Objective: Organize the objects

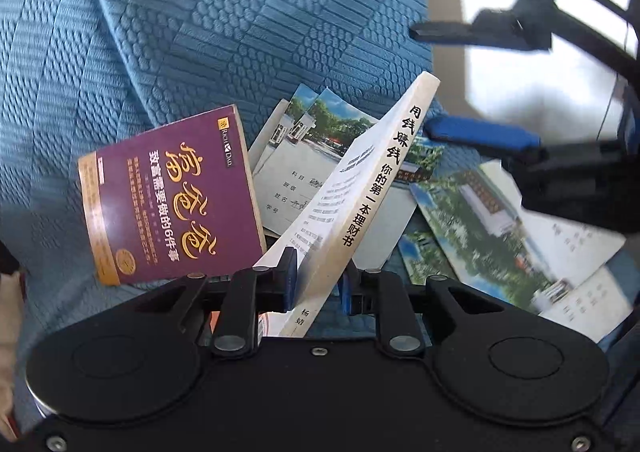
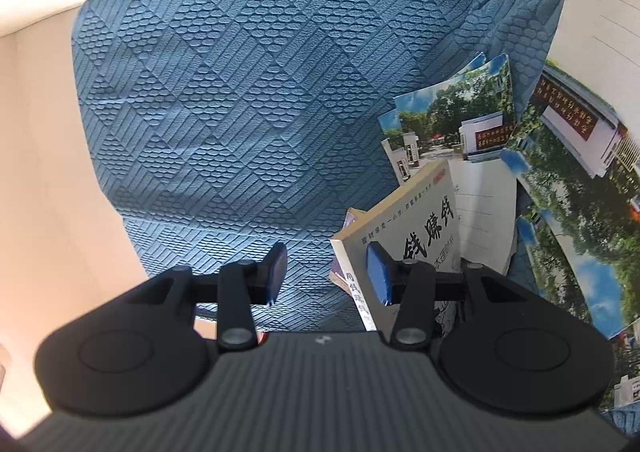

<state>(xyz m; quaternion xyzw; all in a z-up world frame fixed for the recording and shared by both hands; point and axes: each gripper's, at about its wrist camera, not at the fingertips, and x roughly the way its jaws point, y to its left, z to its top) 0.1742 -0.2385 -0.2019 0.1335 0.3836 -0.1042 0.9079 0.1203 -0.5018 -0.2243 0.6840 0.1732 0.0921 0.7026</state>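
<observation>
My left gripper (image 1: 318, 280) is shut on a white book (image 1: 360, 188), gripping it near the bottom of its spine so it stands tilted above the blue cloth. A purple book (image 1: 168, 196) lies flat to its left. Several thin notebooks with school photos (image 1: 320, 140) lie under and behind the white book. My right gripper (image 1: 480, 84) shows at the right of the left wrist view, open. In the right wrist view my right gripper (image 2: 326, 274) is open and empty over the cloth, with the white book (image 2: 424, 228) just beside its right finger.
A blue textured cloth (image 2: 240, 112) covers the surface. More photo-cover notebooks (image 2: 580, 192) spread along the right side, also in the left wrist view (image 1: 500, 232). A pale beige surface (image 2: 48, 172) borders the cloth on the left.
</observation>
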